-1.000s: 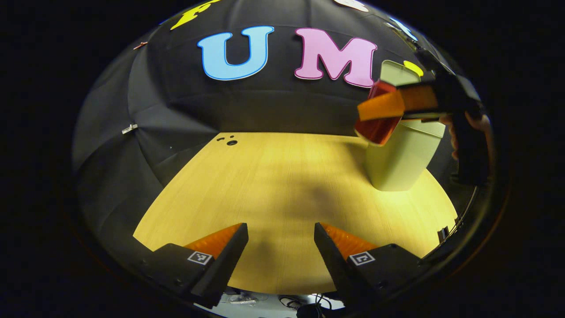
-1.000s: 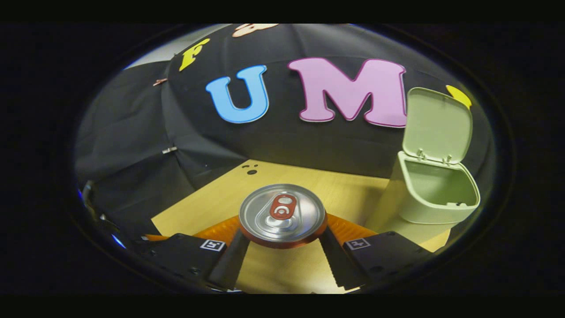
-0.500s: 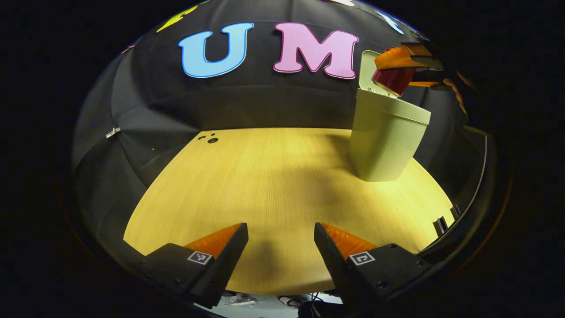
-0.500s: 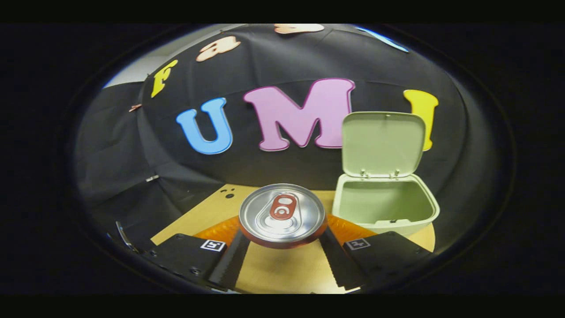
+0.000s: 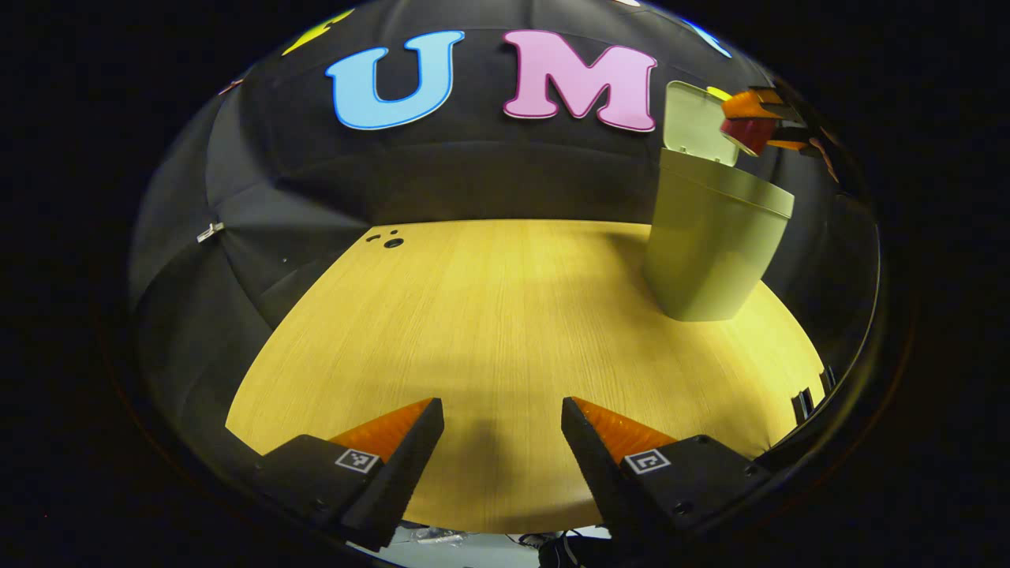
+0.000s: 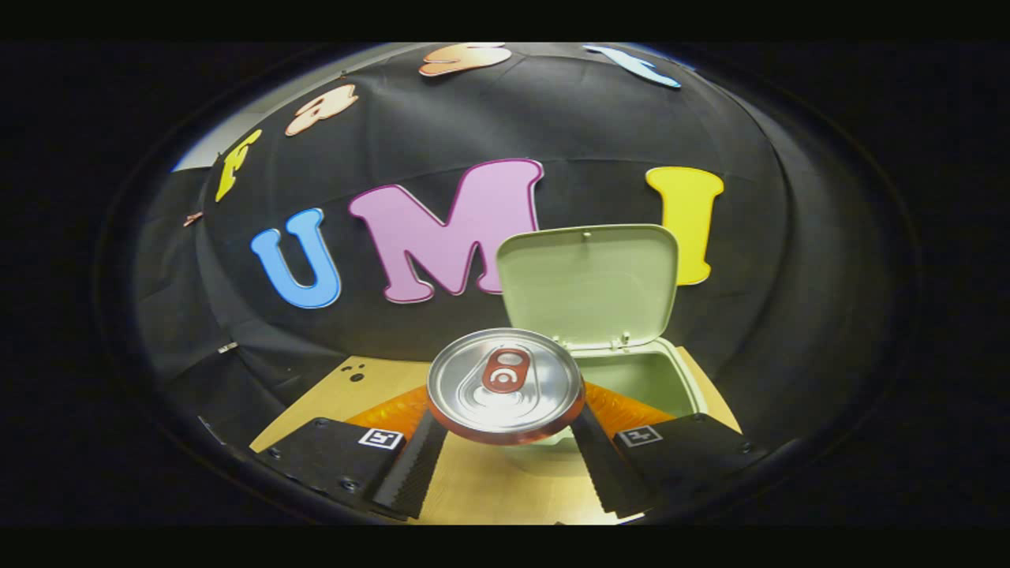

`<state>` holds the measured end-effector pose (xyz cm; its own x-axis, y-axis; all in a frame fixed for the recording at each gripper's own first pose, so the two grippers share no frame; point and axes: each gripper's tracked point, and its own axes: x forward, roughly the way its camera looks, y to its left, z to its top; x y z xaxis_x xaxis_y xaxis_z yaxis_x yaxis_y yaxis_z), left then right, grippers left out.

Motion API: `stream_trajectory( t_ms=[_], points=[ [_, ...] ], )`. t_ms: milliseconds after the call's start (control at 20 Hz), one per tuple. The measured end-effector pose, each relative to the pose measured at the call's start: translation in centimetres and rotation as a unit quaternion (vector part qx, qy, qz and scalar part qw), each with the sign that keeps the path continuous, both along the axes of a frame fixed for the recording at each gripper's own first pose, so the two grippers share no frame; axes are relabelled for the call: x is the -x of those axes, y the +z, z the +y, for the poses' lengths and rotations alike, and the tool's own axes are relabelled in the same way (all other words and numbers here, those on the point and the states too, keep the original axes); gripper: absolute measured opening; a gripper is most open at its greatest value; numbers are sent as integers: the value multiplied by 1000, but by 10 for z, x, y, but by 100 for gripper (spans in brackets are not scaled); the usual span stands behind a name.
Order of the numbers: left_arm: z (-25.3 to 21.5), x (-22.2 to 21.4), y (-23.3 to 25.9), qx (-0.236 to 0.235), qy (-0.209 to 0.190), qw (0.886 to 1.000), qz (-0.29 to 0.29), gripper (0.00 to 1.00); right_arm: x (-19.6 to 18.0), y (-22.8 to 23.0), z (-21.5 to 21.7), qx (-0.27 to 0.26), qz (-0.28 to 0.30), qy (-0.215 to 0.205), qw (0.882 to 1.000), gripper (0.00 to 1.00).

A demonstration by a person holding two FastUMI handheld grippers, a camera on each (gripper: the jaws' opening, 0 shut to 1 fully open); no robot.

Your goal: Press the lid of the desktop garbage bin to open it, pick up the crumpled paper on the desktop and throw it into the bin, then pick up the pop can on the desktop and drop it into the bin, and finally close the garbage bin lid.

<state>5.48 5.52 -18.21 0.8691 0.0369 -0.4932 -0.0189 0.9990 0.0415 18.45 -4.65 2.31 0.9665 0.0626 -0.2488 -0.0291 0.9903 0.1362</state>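
Observation:
My right gripper (image 6: 505, 430) is shut on the red pop can (image 6: 505, 385), whose silver top faces the camera. Just behind the can stands the pale green bin (image 6: 659, 379), its lid (image 6: 588, 282) hinged upright and its mouth showing. In the left gripper view the bin (image 5: 714, 241) stands at the far right of the wooden table, with the can (image 5: 746, 134) held high by the right gripper (image 5: 757, 126) above the bin's rim beside the raised lid (image 5: 690, 118). My left gripper (image 5: 503, 426) hangs open and holds nothing over the near table edge. The inside bottom of the bin is hidden.
The wooden table (image 5: 489, 315) spreads between the left gripper and the bin. Small dark holes (image 5: 390, 241) mark its far left corner. Black cloth walls close the back and left sides. A hand (image 5: 824, 158) holds the right gripper at the right edge.
The right gripper has carried the can rightward and up until the open bin sits directly behind it. The left gripper has barely shifted and stays open.

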Motion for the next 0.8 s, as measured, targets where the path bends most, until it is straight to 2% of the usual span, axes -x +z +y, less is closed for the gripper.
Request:
stream_trajectory(
  t_ms=[400, 800],
  points=[
    [23, -7, -8, 14, 60, 998, 16, 97, -35, -13, -42, 7, 16, -33, 999, 83],
    [34, -1, -26, 6, 74, 997, 37, 97, -52, -31, -46, 34, 29, -38, 998, 83]
  ],
)
